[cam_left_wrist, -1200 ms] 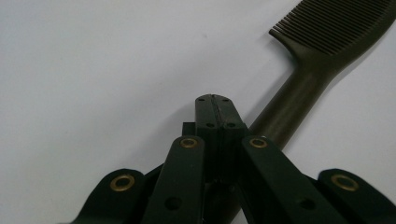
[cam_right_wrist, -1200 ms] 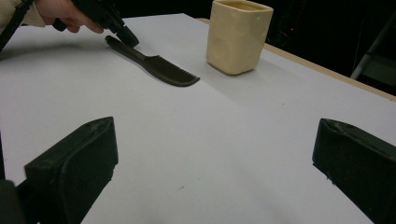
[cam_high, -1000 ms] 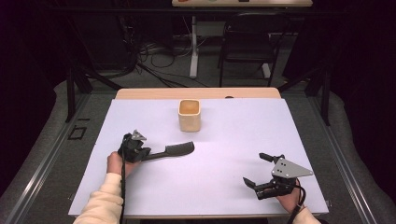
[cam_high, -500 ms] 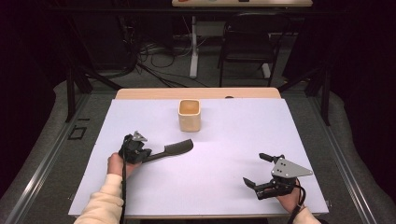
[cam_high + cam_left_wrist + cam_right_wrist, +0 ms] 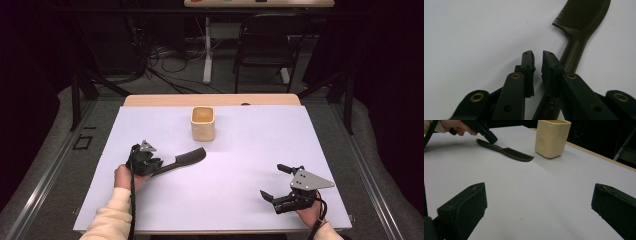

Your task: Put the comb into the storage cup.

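A dark comb (image 5: 186,159) lies flat on the white table, teeth end toward the cup. My left gripper (image 5: 159,165) sits at its handle end. In the left gripper view the jaws (image 5: 537,53) have just been opening and stand a narrow gap apart with nothing between them. The comb's handle (image 5: 576,47) runs under and beside the right-hand jaw. The right gripper view shows the comb (image 5: 506,152) resting on the table with the left gripper (image 5: 490,137) over its handle. My right gripper (image 5: 271,181) rests open at the front right, its jaws (image 5: 539,188) wide apart and empty.
A cream square cup (image 5: 203,123) stands upright behind the comb near the table's far middle, also seen as the cup (image 5: 552,138) in the right gripper view. The white sheet (image 5: 250,150) spreads between the two grippers. A chair and cables lie beyond the far edge.
Both hands and the comb keep their places in the high view; no shift shows at that distance.
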